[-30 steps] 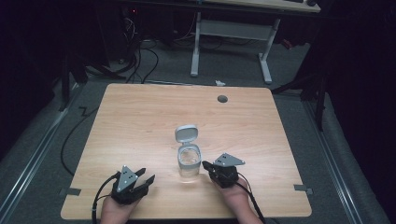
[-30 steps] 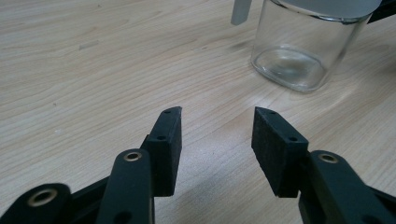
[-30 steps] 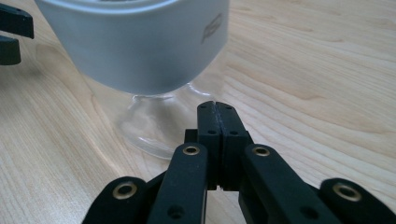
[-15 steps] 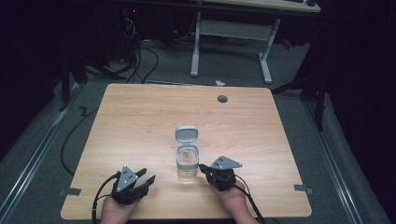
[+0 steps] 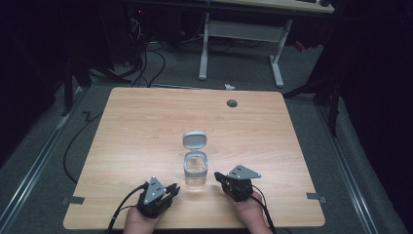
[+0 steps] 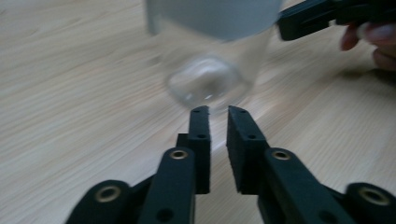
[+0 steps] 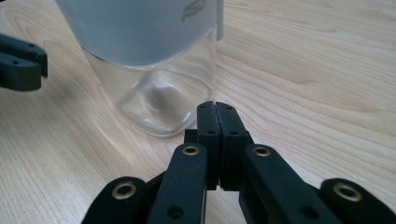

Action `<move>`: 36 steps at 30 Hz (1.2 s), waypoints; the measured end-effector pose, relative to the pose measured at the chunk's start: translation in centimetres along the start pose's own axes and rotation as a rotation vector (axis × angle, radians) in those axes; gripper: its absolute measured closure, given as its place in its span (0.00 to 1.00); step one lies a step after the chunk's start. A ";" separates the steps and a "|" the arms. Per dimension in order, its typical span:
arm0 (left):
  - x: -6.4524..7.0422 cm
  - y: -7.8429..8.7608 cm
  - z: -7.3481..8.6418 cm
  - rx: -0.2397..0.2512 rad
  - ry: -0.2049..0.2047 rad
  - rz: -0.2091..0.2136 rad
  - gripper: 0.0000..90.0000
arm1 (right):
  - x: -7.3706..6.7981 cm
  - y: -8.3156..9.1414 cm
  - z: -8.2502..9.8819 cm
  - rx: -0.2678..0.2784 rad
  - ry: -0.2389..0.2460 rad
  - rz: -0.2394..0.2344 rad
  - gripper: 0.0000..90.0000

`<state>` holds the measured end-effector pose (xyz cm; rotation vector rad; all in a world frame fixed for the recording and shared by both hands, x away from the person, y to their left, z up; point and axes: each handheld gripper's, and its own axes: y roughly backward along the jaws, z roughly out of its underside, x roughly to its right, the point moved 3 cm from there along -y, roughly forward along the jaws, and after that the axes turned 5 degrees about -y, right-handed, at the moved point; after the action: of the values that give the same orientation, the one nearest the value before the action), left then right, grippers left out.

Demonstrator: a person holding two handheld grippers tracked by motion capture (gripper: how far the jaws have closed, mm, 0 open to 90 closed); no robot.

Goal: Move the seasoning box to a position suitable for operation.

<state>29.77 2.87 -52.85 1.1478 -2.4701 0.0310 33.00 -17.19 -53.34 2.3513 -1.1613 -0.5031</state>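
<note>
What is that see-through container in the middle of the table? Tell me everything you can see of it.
The clear, square-shouldered container with rounded corners looks like glass or hard plastic and seems empty. A pale grey collar rings its top, and a grey flip lid stands open, hinged at the far side. It stands upright on the light wooden table, near the front edge, between the two black grippers. Neither touches it: the left gripper and the right gripper both point at its base from close by.
</note>
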 end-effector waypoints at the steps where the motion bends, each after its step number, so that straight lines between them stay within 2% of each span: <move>1: 0.6 -0.4 0.1 0.002 -0.003 0.008 0.95 | 0.2 0.2 0.1 0.004 -0.004 0.003 0.99; 4: 1.6 -1.4 0.4 -0.001 0.026 0.029 0.98 | 0.5 0.6 0.0 0.019 -0.012 0.007 0.99; 7: 2.2 -2.3 0.4 -0.008 0.037 0.033 0.98 | 1.0 0.5 -0.3 0.020 -0.023 0.023 0.99; 9: 2.4 -2.8 0.3 -0.007 0.028 0.026 0.98 | 1.4 0.1 -0.7 0.014 -0.027 0.039 1.00; 11: 2.3 -3.2 0.1 -0.001 0.023 0.010 0.99 | 1.8 -0.4 -1.1 0.011 -0.048 0.047 1.00; 17: 1.3 -3.6 -0.2 0.018 0.020 -0.025 1.00 | 2.1 -1.2 -2.6 0.031 -0.036 0.059 1.00; 25: 0.8 -3.6 0.4 0.012 0.036 -0.012 0.99 | 2.7 -2.5 -4.3 0.044 -0.061 0.061 1.00; 36: 0.8 -3.6 0.7 0.021 0.048 -0.001 0.99 | 3.0 -3.7 -7.5 0.069 -0.049 0.051 1.00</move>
<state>31.69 -0.25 -53.70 1.1433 -2.4327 0.0841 40.97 -15.79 -49.56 2.3728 -1.2760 -0.5131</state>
